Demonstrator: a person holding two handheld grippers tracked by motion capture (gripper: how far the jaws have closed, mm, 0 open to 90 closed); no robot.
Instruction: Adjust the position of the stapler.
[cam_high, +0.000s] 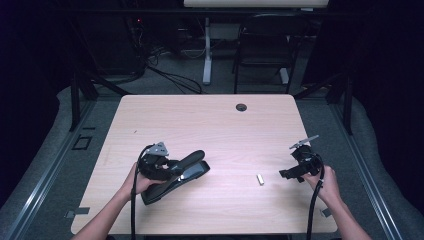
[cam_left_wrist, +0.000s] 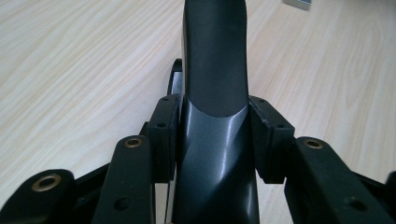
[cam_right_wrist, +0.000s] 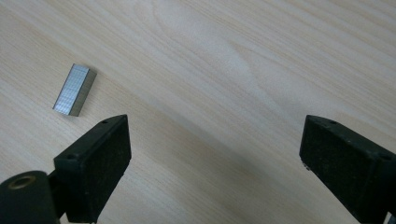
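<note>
The person's left hand (cam_high: 139, 181) is holding the left tool (cam_high: 172, 167) level above the pale wooden counter (cam_high: 210, 125), its jaws clamping the upper arm of a dark grey stapler (cam_left_wrist: 215, 70). The right tool (cam_high: 292, 173) is resting with jaws wide apart, near a small silver block of staples (cam_right_wrist: 74, 89) lying flat between both tools.

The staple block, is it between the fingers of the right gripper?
No, the staple block lies on the table, up-left of the open right gripper.
</note>
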